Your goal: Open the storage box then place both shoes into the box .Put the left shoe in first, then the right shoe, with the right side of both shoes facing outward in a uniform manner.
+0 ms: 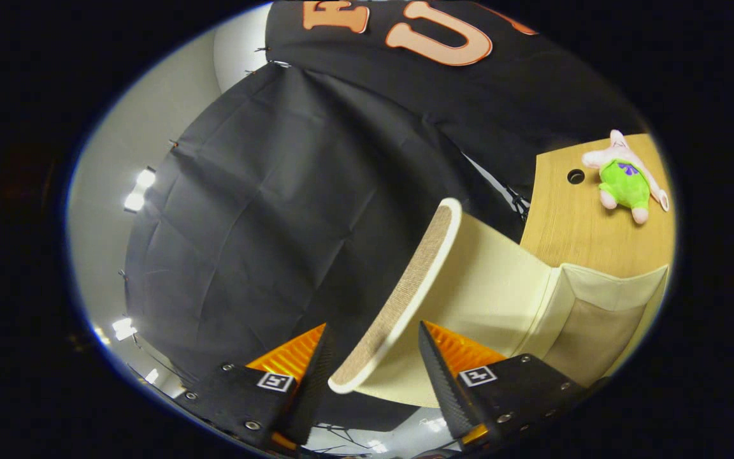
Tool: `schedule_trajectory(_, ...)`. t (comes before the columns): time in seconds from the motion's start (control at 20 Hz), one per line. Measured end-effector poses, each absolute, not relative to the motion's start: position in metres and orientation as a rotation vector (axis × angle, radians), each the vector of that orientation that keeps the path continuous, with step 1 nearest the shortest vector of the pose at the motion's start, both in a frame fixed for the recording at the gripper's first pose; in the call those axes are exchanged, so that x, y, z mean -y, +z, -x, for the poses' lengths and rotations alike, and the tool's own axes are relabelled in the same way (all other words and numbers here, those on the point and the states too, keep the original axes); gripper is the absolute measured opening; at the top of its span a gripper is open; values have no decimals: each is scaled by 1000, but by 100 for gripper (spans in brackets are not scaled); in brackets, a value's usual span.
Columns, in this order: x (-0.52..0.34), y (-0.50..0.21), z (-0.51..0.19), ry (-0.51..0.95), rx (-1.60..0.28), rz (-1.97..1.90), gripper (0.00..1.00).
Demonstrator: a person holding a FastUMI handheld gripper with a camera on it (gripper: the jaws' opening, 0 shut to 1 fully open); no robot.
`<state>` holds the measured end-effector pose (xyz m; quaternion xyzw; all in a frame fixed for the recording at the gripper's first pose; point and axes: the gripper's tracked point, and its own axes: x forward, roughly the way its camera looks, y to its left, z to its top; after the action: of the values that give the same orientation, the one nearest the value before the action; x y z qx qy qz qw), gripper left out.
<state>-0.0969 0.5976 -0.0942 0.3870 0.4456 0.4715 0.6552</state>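
I had the lid (405, 299) of the storage box (596, 319) between my gripper (373, 357) fingers, its pale rim and rough tan face edge-on to me in the lower middle of the frame. The lid stood raised, swung up off the box's mouth and running from the fingers toward the centre of the frame. My fingers sat wide apart on either side of that edge, with visible gaps to the rim, so I judged I was not pinching it; at most one finger may have been propping it, and I could not tell contact for sure.

The reason for the pose seemed plain: the lid had to stay lifted so the mouth stayed clear for the shoes, and straddling its edge let me steer it.

The box itself, cream fabric with a side pocket, lay at the lower right, resting on the wooden table (571, 223). Beyond it, at the upper right, a pink plush toy (625, 178) in green shorts lay beside a round cable hole (575, 176), well apart from the box.
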Motion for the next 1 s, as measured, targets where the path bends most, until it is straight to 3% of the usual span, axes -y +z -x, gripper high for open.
schedule_trajectory(0.05, -595, -97, 96, 1061, -1003, -859, 87)
schedule_trajectory(0.15, -584, -102, 86, 1019, -983, -817, 92)
schedule_trajectory(0.65, -399, -226, 61, 652, -941, -504, 92)
schedule_trajectory(1.0, -276, -333, 101, 415, -1087, -316, 93)
